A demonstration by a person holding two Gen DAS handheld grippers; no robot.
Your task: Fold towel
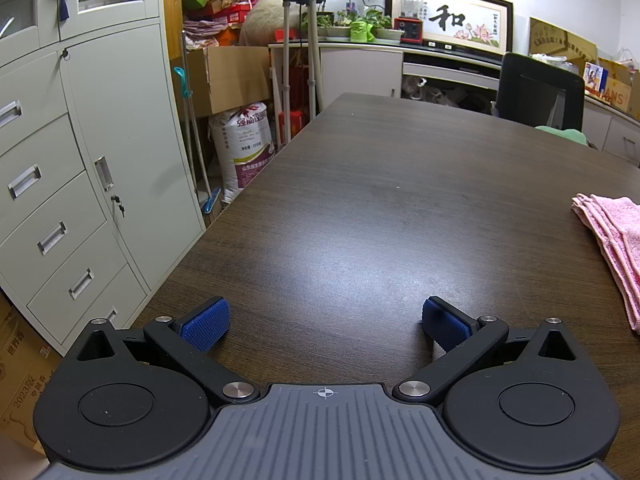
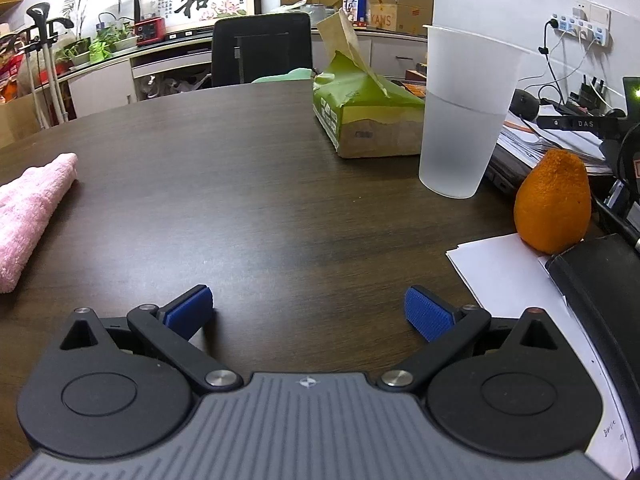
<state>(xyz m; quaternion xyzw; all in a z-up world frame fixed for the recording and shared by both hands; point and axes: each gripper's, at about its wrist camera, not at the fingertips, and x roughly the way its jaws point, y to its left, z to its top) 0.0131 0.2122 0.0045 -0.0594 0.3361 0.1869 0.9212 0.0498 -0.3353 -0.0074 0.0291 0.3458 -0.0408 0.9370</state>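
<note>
Dark wooden table (image 1: 360,200), cluttered office

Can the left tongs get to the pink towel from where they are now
Probably yes. The left tongs are open over the bare dark wooden table, and nothing lies between them and the folded pink terry towel to their right.

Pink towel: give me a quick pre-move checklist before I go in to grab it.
1. Left gripper jaws open, holding nothing: ok.
2. Right gripper jaws open, holding nothing: ok.
3. Pink towel on the table, between the two grippers: ok.
4. Towel already in layers: ok; whether fully folded, cannot tell.
5. Bare table ahead of both grippers: ok.
6. Plastic cup with water and orange beside the right gripper's path: not ok.
</note>
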